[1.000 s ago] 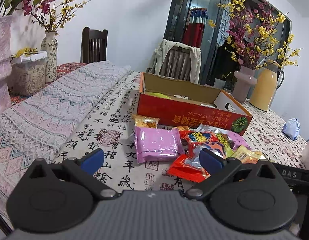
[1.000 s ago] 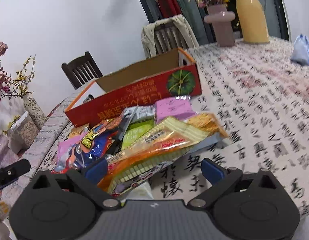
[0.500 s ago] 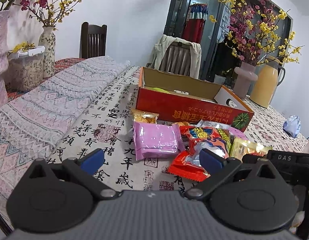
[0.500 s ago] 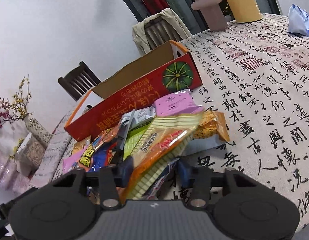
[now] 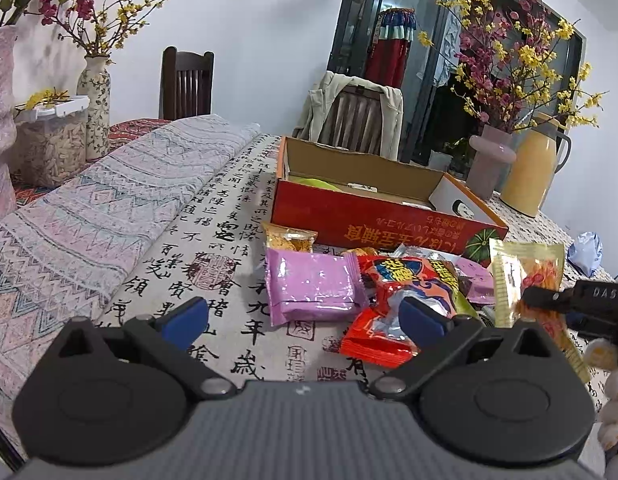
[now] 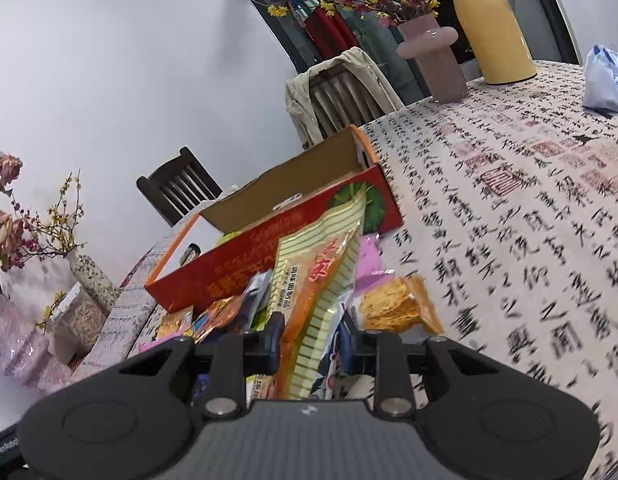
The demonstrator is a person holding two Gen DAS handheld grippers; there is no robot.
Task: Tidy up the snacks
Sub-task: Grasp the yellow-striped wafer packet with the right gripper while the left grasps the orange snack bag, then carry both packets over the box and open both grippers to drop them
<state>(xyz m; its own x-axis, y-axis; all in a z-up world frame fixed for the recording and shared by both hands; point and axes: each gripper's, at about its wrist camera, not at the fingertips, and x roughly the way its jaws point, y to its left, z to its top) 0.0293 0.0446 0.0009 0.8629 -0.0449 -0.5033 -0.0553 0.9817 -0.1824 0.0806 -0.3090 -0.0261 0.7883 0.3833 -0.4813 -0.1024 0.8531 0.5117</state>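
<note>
A pile of snack packets lies on the calligraphy tablecloth in front of an open red cardboard box (image 5: 373, 220). My right gripper (image 6: 311, 338) has its jaws closing, and the pads press on a yellow-striped orange packet (image 6: 321, 272). That packet stands up from the pile, and it also shows at the right in the left wrist view (image 5: 525, 272). My left gripper (image 5: 304, 314) hangs open above the cloth just short of the pile, holding nothing. A purple packet (image 5: 313, 284) and a red packet (image 5: 393, 320) lie beyond its fingers. A small packet of orange crisps (image 6: 393, 308) lies right of the held one.
A yellow thermos (image 5: 529, 168) and a pink vase (image 5: 489, 164) stand behind the box. A chair with a jacket (image 5: 353, 116) is at the far edge. A folded patterned cloth (image 5: 109, 208) covers the left side. A blue-white bag (image 6: 605, 80) sits far right.
My right gripper went from wide open to closed on the striped packet, which now stands tilted upright above the pile. The left gripper has kept still.
</note>
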